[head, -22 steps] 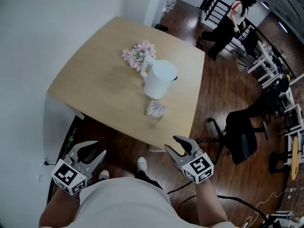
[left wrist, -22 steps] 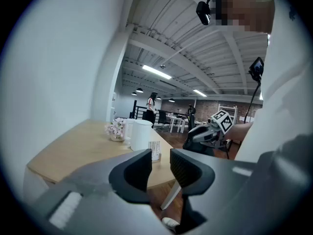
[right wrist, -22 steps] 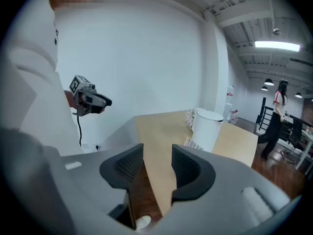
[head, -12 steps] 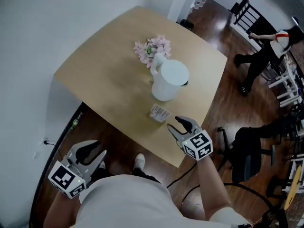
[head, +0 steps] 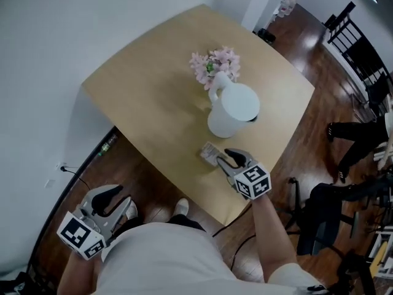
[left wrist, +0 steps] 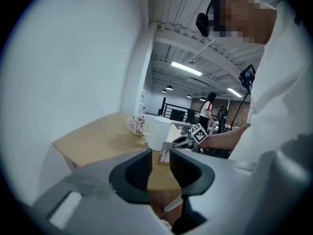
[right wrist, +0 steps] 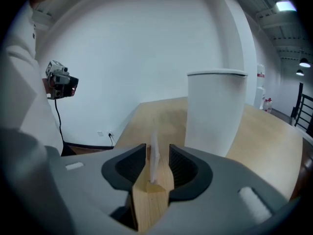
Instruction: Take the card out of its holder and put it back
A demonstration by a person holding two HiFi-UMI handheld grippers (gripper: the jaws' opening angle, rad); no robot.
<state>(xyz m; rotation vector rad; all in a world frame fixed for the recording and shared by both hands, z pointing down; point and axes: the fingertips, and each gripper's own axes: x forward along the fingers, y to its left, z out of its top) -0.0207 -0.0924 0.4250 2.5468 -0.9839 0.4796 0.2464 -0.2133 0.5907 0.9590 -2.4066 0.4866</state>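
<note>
A white card (head: pixel 210 153) stands upright in a small wooden holder (right wrist: pixel 148 190) near the table's front edge, in front of the white pitcher (head: pixel 233 110). My right gripper (head: pixel 225 160) is at the card. In the right gripper view the card (right wrist: pixel 154 158) shows edge-on between the open jaws, with a gap on both sides. My left gripper (head: pixel 105 200) hangs low at the left, off the table, open and holding nothing. In the left gripper view the card (left wrist: pixel 165 152) and the right gripper's marker cube (left wrist: pixel 198 132) lie far ahead.
Pink flowers (head: pixel 215 63) lie behind the pitcher on the light wooden table (head: pixel 147 97). The white wall runs along the table's left. Dark wood floor, an office chair (head: pixel 319 220) and a person's legs (head: pixel 356 134) are at the right.
My right gripper has moved forward from below the table's edge up to the card, which now sits between its jaws. The left gripper has stayed low at the left.
</note>
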